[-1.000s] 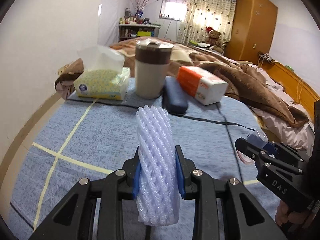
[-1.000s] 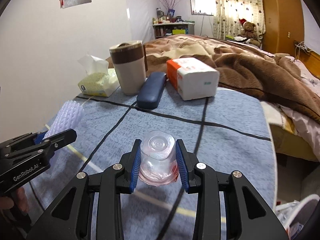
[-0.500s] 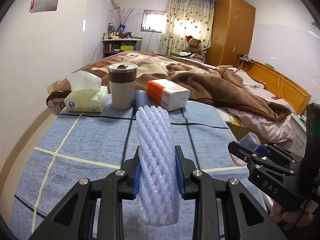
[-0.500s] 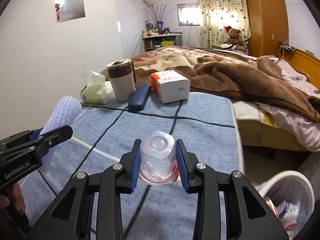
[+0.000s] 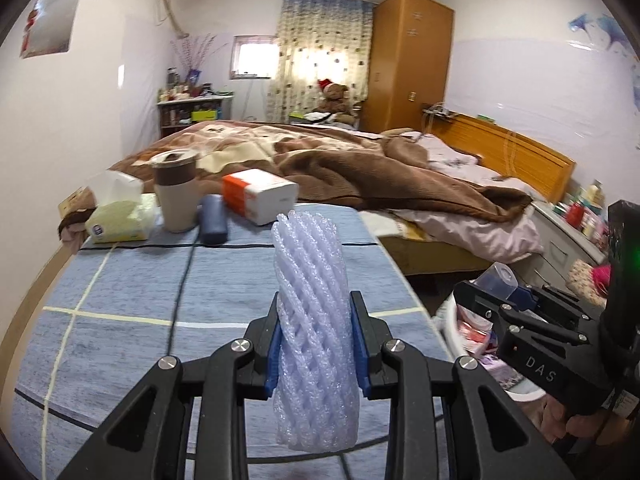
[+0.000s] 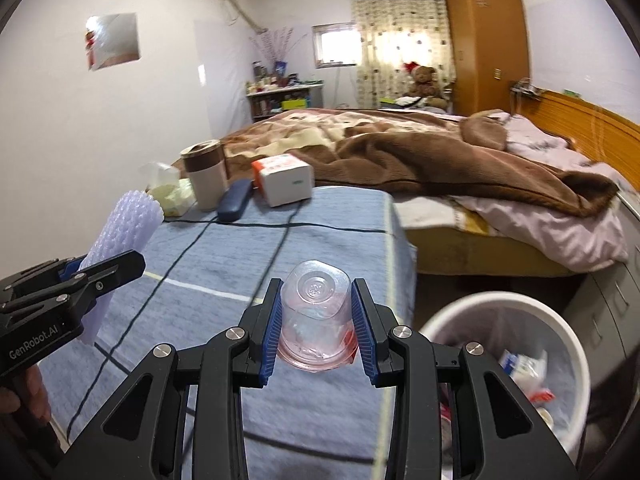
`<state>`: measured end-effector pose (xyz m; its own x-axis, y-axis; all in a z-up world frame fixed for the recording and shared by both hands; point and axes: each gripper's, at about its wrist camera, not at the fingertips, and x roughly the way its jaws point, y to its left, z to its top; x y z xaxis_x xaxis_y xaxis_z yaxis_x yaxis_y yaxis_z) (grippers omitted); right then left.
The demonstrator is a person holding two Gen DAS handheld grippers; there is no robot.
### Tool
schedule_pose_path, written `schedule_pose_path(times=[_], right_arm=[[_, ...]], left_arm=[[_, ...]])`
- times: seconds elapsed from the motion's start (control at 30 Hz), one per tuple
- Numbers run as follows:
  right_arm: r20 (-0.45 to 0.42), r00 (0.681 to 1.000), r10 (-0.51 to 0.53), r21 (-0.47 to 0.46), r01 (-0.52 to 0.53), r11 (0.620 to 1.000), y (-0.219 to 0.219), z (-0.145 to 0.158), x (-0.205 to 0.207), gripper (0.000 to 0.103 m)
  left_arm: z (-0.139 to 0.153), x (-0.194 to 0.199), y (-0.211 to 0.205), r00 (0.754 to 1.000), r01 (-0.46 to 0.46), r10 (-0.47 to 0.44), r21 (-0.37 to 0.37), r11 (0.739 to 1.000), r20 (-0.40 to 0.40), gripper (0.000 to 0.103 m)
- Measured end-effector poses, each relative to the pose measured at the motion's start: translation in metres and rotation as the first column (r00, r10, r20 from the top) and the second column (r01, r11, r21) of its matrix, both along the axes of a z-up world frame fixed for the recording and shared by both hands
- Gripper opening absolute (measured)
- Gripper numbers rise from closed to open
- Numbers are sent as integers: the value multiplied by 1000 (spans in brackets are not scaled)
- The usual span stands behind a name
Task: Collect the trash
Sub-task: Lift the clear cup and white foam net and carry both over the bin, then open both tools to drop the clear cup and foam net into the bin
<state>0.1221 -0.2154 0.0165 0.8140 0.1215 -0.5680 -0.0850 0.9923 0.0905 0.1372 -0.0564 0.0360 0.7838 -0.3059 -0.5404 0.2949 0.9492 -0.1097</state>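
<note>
The left gripper [image 5: 316, 344] pinches a white foam net [image 5: 314, 320] upright between its blue pads. The right gripper [image 6: 316, 330] clamps a clear plastic cup [image 6: 316, 316], held bottom-outward with a reddish rim at the pads. Both hang above the near end of a table [image 6: 320, 232] covered in blue cloth with pale and dark stripes.

Taking the table as landmark: at its far end stand five things in a row, namely one tissue pack [image 5: 120, 222] at the left, one brown-banded tumbler [image 5: 176, 192] beside it, one dark blue case [image 5: 213, 220] lying just beside the tumbler, one orange-and-white tissue box [image 5: 260, 194] to the right, and a small heap of cloth [image 5: 72, 228] off the left corner. Just off the table's near right corner sits one white bin [image 6: 508, 308], already holding wrappers and scraps; the right gripper is just left of its rim.

Beyond the table's far edge lies one bed [image 6: 440, 152] under a rumpled brown blanket, with pink sheets spilling toward the bin. Farther back are one cluttered shelf [image 6: 284, 100], a small window, patterned curtains, a teddy bear [image 6: 424, 80] and one wooden wardrobe [image 6: 484, 36]. White walls close the room on the table's left.
</note>
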Motion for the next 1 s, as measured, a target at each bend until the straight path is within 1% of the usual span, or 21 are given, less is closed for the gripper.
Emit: schedule_pose_path(times=[0.27,0.57,0.77,1.0], right_arm=[[28,990,-137,4,137,991,-44,5,-25,35],[24,964,-265,-7,266,964,-90,1,-43,35],[-2,946,-325,-15,325,946,-114,-8,-50,35],[-43,933,-357,-16,356,934,-133,-20,-54,35]], left_arm=[[3,-13,-44,994,107,-107,5,994,21,31],[0,-20,-103,971,237,-237,21,971,16,31],[-8,-21,-138,951,308,-307,29,951,-12,31],[-19,-21,-168,931,365,-363,39,930,-41,31]])
